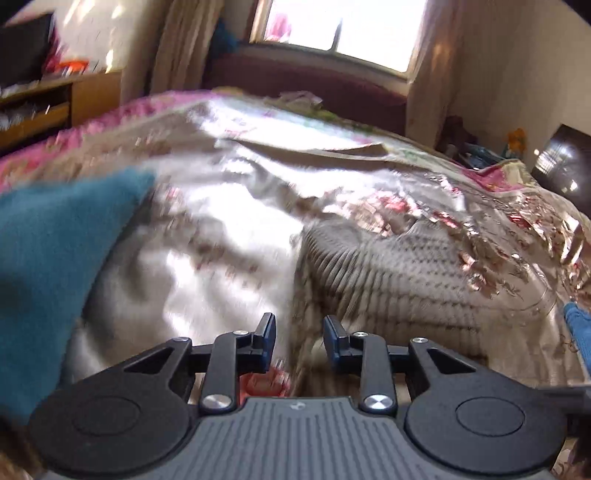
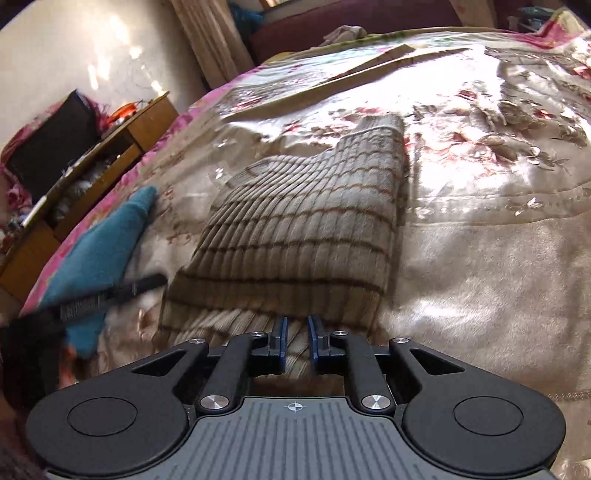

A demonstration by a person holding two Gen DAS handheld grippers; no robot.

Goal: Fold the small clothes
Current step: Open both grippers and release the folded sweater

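A grey-beige ribbed knit garment with brown stripes lies flat on the floral bedspread. My right gripper sits at the garment's near edge with its jaws a little apart, and cloth shows between them. In the blurred left wrist view the same garment lies ahead and to the right. My left gripper is open and empty, just left of the garment's edge. A teal cloth lies to the left; it also shows in the right wrist view.
A wooden shelf unit stands left of the bed with a dark box on top. A flat board lies across the far part of the bed. A window and curtains are behind. The left gripper's body shows in the right wrist view.
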